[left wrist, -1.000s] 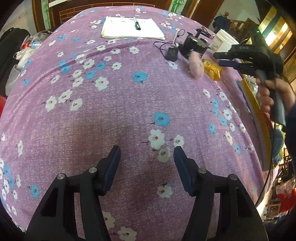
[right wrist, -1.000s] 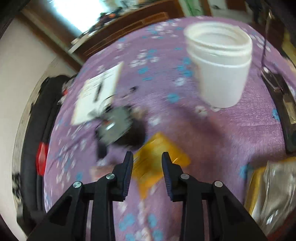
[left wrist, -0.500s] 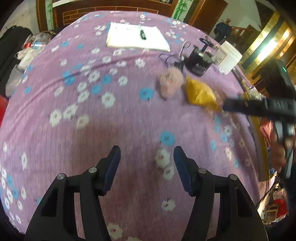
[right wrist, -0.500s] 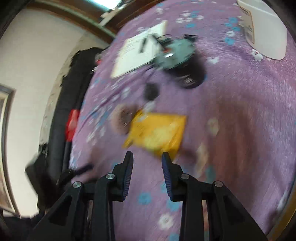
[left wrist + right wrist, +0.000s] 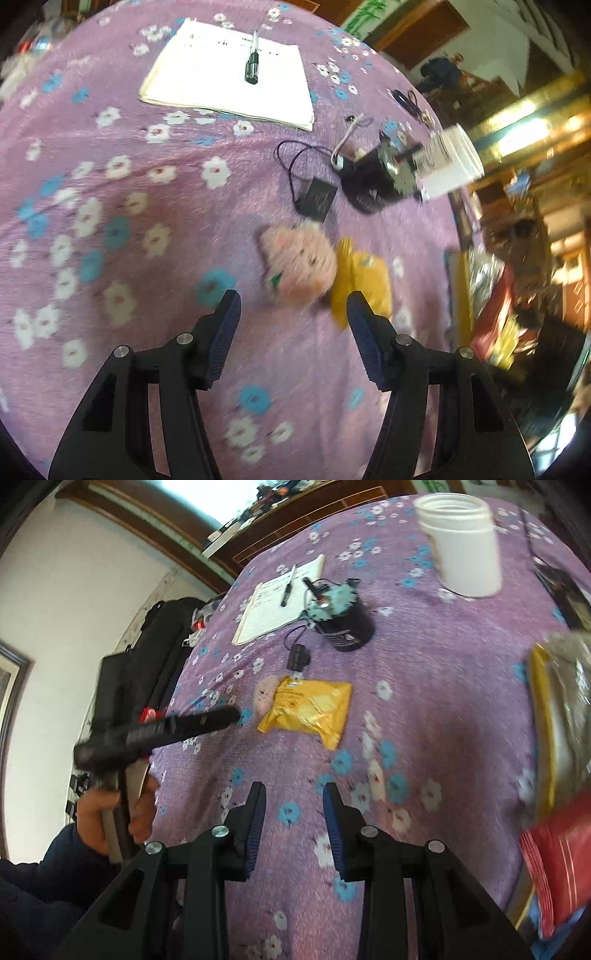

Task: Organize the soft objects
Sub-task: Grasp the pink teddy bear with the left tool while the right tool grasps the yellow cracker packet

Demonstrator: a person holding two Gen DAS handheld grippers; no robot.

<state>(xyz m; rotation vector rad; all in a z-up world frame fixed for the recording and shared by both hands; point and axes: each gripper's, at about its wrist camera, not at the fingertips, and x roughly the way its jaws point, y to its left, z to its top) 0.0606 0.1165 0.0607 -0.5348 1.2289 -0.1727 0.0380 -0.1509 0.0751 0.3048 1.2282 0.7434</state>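
Observation:
A pink plush toy (image 5: 297, 264) lies on the purple flowered cloth (image 5: 147, 229), touching a yellow soft packet (image 5: 364, 284) on its right. My left gripper (image 5: 291, 306) is open and empty, its fingertips just short of the plush. In the right wrist view the yellow packet (image 5: 310, 710) covers part of the plush (image 5: 264, 698), and the left gripper (image 5: 218, 718) reaches in from the left, held by a hand (image 5: 110, 812). My right gripper (image 5: 293, 794) is shut with nothing between its pads, hovering over bare cloth well short of the packet.
Beyond the plush lie a small black adapter (image 5: 319, 197) on a cord, a black cup-shaped device (image 5: 343, 624), a white jar (image 5: 461, 542) and a notepad with a pen (image 5: 229, 74). Red (image 5: 561, 867) and silver-gold packets (image 5: 561, 701) sit at the right table edge.
The left gripper has travelled toward the plush and yellow packet, which now lie just ahead of its fingers. The right gripper has drawn back from the packet, and its jaws have not changed.

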